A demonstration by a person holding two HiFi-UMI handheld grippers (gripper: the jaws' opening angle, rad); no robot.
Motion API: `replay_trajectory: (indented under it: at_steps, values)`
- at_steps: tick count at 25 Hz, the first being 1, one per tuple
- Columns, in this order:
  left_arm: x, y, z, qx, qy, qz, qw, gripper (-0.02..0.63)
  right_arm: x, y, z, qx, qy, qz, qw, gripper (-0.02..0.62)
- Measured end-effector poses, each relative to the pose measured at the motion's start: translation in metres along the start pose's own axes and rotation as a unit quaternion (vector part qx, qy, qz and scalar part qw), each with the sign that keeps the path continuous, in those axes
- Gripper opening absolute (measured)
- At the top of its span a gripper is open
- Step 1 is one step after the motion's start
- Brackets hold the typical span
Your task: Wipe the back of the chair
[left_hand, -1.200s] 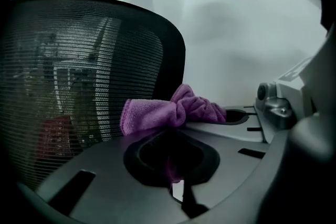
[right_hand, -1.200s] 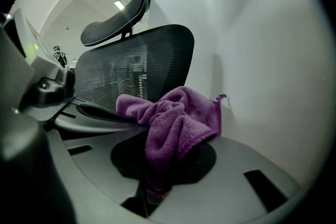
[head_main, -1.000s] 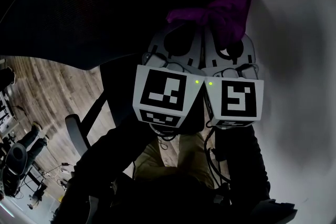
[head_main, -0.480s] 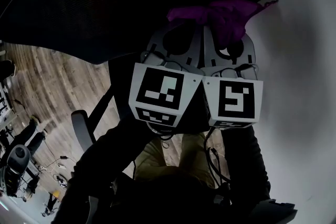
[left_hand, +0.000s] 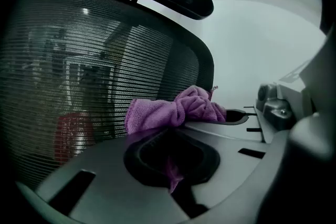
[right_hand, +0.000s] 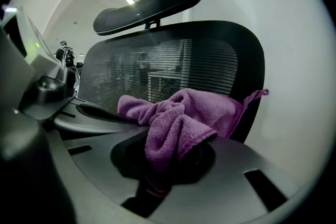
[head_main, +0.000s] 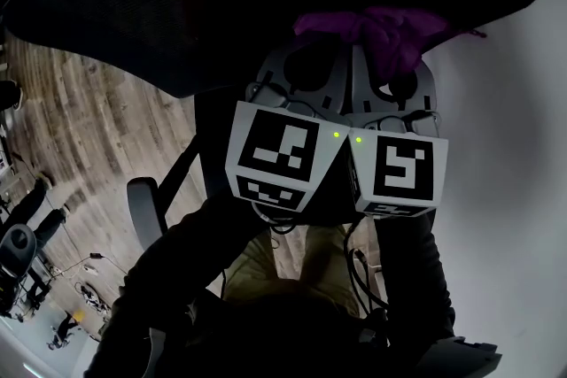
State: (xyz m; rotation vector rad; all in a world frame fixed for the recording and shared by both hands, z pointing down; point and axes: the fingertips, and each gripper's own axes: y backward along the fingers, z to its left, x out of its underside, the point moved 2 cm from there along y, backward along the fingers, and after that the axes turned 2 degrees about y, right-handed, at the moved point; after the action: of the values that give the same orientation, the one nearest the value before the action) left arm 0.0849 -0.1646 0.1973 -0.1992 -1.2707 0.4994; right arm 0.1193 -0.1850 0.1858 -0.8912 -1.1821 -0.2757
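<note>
Both grippers side by side, touching at the marker cubes, raised to the chair back (right_hand: 173, 60). Cloth (right_hand: 184, 118), purple, spans the two sets of tips.

Left gripper (left_hand: 176, 131): jaws pressed together on one end of the cloth; a thin strand runs down into the jaw hollow. Not much fabric in this pinch.
Right gripper (right_hand: 170, 147): jaws clamped on a thick bunched fold; a loose corner flaps out to the right, past the frame edge toward the wall (right_hand: 299, 60).

Cloth position: at the black mesh, close to its right edge, below the headrest (right_hand: 152, 2). It looks to lie against the mesh; firm contact cannot be confirmed.

Risks, as judged:
- Left hold is thin. Drag of mesh on microfibre could pull that end free, and the cloth would then hang from the right gripper only
- Cloth is wadded, not spread. A small contact patch would leave streaks unwiped unless the passes overlap
- The mesh gives under pressure. Pushed too lightly the cloth skims; pushed too hard the grey jaw bodies, not the fabric, could rub or snag the weave
- The grippers are near the frame edge and the wall. A sideways stroke may run off the back or catch the loose corner on the rim
- If the chair swivels or rolls on the wood floor (head_main: 80, 128), pressure would be lost mid-stroke
</note>
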Motion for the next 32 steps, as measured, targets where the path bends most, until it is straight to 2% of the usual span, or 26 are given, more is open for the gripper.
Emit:
replay_trajectory:
  at_steps: [13,18,24,32]
  values:
    - [0.015,0.012,0.049,-0.012,0.009,-0.001,0.9999,0.0,0.004,-0.033,0.041,-0.014,0.005,0.002,1.0,0.063]
    - [0.037,0.028,0.089,-0.02,0.01,0.0,0.9998,0.0,0.016,-0.055,0.083,-0.021,0.005,0.002,1.0,0.063]
    - [0.01,0.041,0.099,-0.028,0.016,-0.002,0.9995,0.0,-0.015,-0.058,0.091,-0.031,0.009,0.003,0.999,0.063]
    - [0.017,0.072,0.144,-0.051,0.019,-0.011,0.9984,0.0,-0.024,-0.076,0.142,-0.054,0.021,-0.009,0.998,0.063]
